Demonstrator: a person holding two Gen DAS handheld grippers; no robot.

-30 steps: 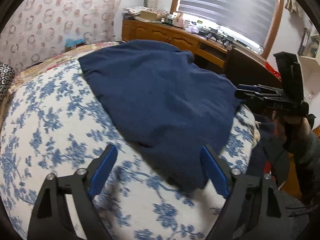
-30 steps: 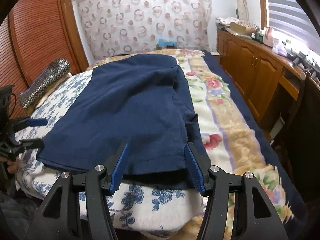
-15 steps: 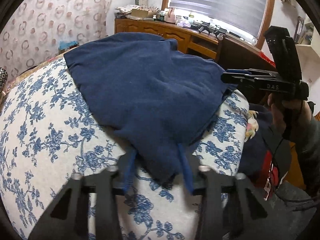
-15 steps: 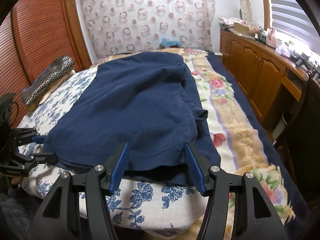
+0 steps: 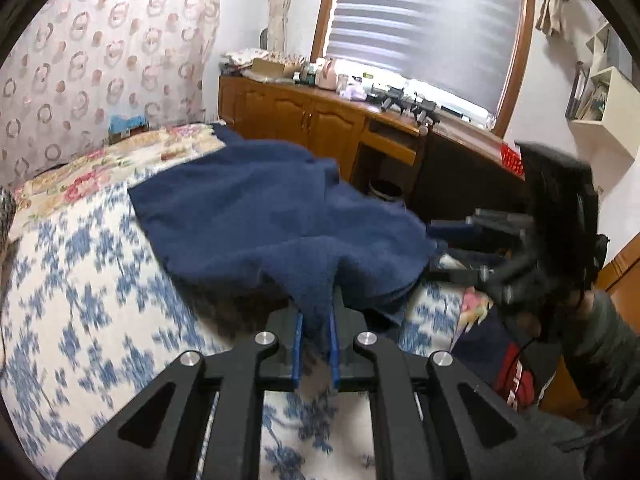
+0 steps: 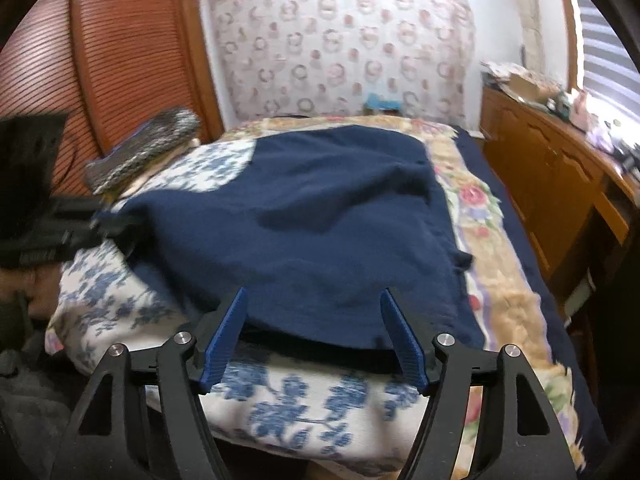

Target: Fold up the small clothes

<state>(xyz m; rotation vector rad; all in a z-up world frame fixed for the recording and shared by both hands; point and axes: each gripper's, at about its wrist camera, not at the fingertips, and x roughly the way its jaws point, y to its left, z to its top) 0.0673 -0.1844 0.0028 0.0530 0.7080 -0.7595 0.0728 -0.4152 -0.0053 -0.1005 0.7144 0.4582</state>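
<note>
Left wrist view: the left gripper (image 5: pixel 316 334) is closing its fingers on a pinched near corner of the navy garment (image 5: pixel 256 204), which is lying spread on the floral bed (image 5: pixel 80 280). The right gripper (image 6: pixel 314 334) is opening, its fingers straddling the garment's near hem without pressing it.

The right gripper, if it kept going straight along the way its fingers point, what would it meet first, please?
Most likely the near hem of the navy garment, which lies between the opening jaws of the right gripper, untouched by its pads. The blue-flowered bed cover lies just beneath, though depth is hard to judge.
</note>
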